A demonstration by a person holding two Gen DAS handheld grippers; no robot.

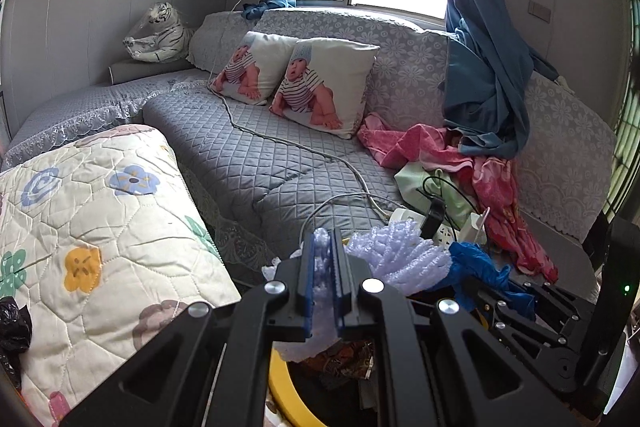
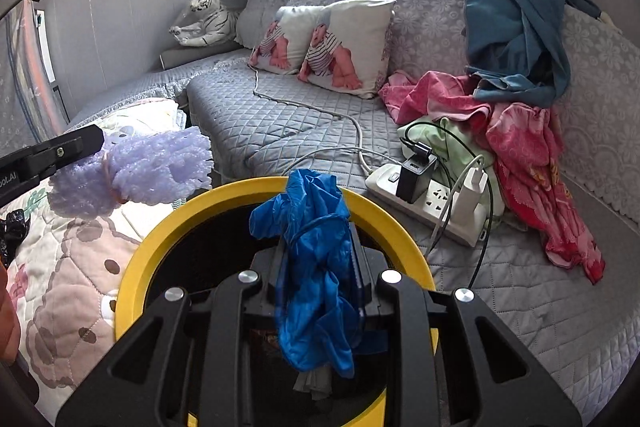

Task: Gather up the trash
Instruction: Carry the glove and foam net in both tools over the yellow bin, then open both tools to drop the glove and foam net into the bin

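Both grippers sit above the round yellow-rimmed bin with a dark interior point(image 2: 132, 259), apparently so each load can drop straight in. Left gripper point(image 1: 325, 283): jaws clamped on a bundle of pale lilac foam netting point(image 1: 394, 253), which bulges out to the right of the fingers; in the right wrist view the bundle point(image 2: 156, 171) hangs beside the bin's rim, over the floral quilted cushion point(image 2: 64, 267), so it is not yet clearly over the opening. Right gripper point(image 2: 320, 279): jaws closed on a crumpled blue plastic bag point(image 2: 316, 267), held directly over the bin mouth, likely ready for release. Some brownish wrappers point(image 1: 344, 359) already lie inside the bin, details unclear. The bin's near rim is cut off by the gripper bodies in both views. A black crumpled object point(image 1: 14, 327) at the cushion's left edge is partly out of frame; possibly more trash, cannot confirm. The white power strip with chargers point(image 2: 424, 195) on the grey sofa looks in use, not trash.
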